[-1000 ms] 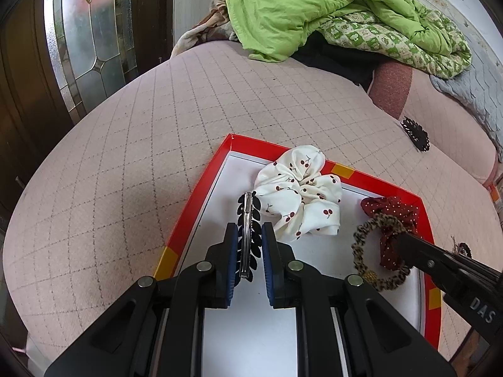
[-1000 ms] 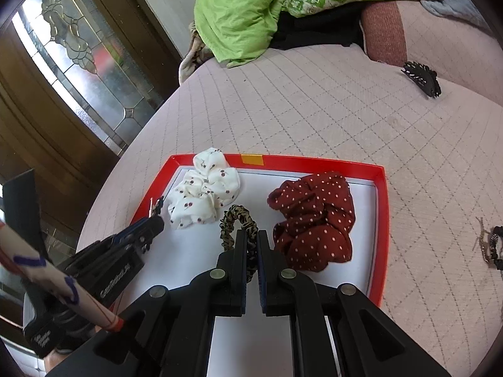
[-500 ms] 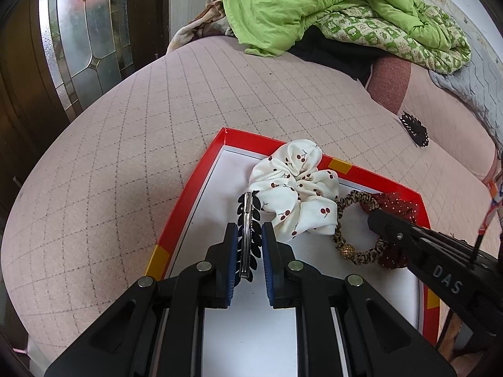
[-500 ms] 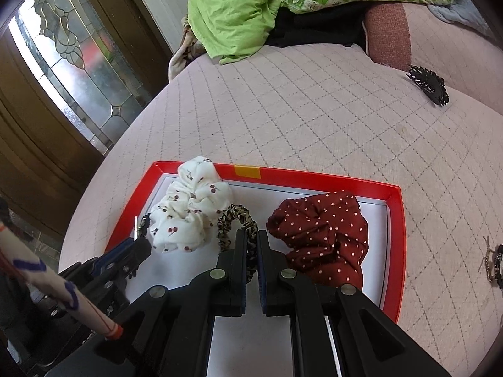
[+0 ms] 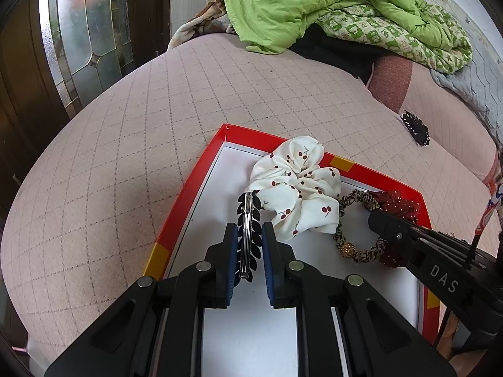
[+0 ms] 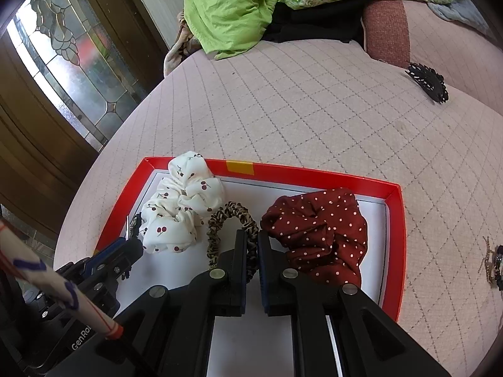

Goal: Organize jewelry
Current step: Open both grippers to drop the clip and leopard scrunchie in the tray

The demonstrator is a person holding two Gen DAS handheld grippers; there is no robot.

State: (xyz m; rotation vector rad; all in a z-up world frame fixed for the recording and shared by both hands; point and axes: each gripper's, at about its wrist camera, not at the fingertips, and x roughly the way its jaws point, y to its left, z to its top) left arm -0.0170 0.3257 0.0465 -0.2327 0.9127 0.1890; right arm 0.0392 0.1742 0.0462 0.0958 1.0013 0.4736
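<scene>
Black leaf hair clip (image 5: 248, 235) pinched between nearly closed left gripper (image 5: 246, 234) jaws, over red tray (image 5: 188, 188). Leopard hair tie (image 6: 232, 220) clamped between right gripper (image 6: 251, 245) jaws, nearly closed.

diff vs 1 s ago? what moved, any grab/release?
The right hand-held gripper dragged the leopard-print hair tie leftward across the red tray, from against the dark red dotted scrunchie to beside the white cherry scrunchie, and is still shut on it. No grab or release. Unchanged: the left hand-held gripper stays clamped on the black leaf hair clip; both scrunchies unmoved.
</scene>
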